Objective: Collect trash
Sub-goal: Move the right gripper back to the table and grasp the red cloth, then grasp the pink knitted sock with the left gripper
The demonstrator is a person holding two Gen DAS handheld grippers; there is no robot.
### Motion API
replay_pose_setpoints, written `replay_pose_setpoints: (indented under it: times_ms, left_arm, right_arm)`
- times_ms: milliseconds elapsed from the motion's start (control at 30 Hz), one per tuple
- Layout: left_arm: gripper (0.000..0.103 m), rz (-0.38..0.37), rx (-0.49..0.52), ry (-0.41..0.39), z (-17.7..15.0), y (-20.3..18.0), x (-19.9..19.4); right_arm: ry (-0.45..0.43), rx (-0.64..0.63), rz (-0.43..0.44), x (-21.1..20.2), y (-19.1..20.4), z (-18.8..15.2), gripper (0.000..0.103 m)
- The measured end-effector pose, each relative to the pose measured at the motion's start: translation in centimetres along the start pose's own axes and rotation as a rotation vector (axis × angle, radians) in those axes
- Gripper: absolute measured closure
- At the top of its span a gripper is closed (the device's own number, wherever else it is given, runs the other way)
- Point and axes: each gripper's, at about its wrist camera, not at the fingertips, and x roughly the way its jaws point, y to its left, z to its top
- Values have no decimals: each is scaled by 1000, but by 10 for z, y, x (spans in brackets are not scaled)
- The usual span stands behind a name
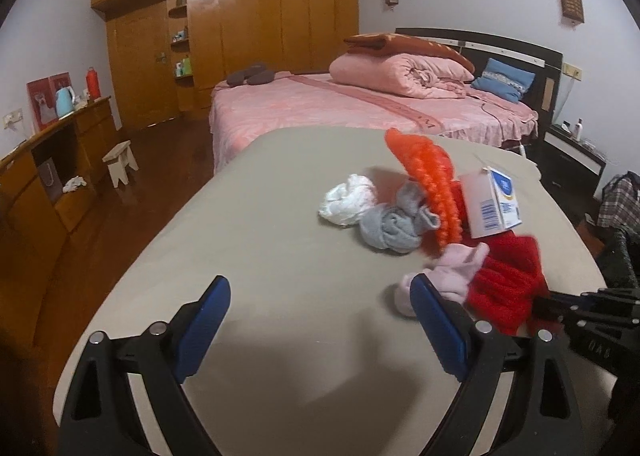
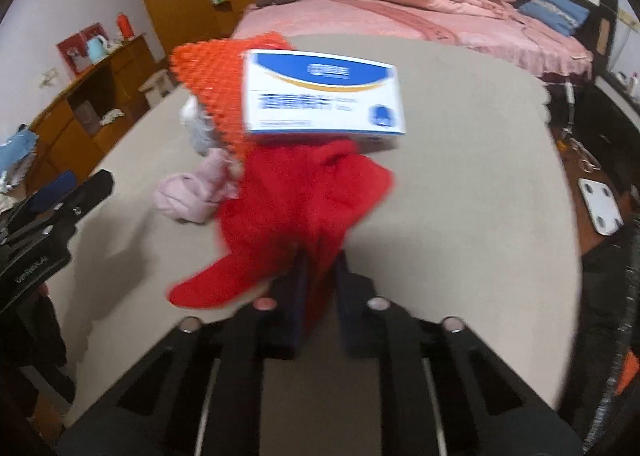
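Your right gripper (image 2: 318, 276) points steeply down at the grey-beige cloth-covered table (image 2: 460, 184), and its blue-padded jaws are clenched on a fold of the red knitted garment (image 2: 296, 208). The red knit bunches up between the pads and hides their tips, and the whole pile is blurred in the right wrist view.

Your left gripper (image 1: 320, 320) hangs lower-angled over the near edge of the table, jaws spread wide with nothing between them. Its right finger (image 1: 438, 326) covers part of the pale pink rolled sock (image 1: 452, 276), though you cannot tell whether they touch.

The trash sits toward the table's right side, mid-depth: a white-and-blue cardboard box (image 1: 490, 202) leaning on the clothes, its print too smeared to read, and a crumpled white tissue wad (image 1: 348, 200) just left of the grey balled sock (image 1: 394, 228). An orange crocheted piece (image 1: 428, 184) arches over the sock and hides part of the box.

In the left wrist view your right gripper is cut off at the frame's right edge.
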Motion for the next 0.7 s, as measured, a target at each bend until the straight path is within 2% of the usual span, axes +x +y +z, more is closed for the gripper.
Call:
replay_pose_setpoints:
  times_ms: [167,267,333,367,400,500,600,633,700]
  left_arm:
    - [14,-24,4,-1,1,-10,-2]
    - [14,-28,13,-2,2,-16,0]
    - [14,-28,15,-3,2,-19,0]
    - [14,-27,17,-4,3,-20,0]
    - [14,-27,18,-6,3,-21,0]
    - [14,-27,16,-5,3,-21,0]
    - [14,-26,16,-5,4,-22,0]
    - [14,-26,16,-6,4,-22,0]
    - [14,-28,14,-5,4,-21,0]
  right_arm:
    - [-40,35,-19,-20,-22,0,93]
    - [-53,47,-11,-20,-27,3,89]
    - [-54,63,9,-17,-27,5,75]
    - [-59,67,15,-16,-28,7,61]
    - [-63,71,25,-14,-27,8,53]
    - [-53,46,25,-3,-20,14,50]
    - [-18,46,27,13,-16,18,51]
    - [-5,47,36,17,-16,18,54]
    - [-1,29,72,21,-13,20,75]
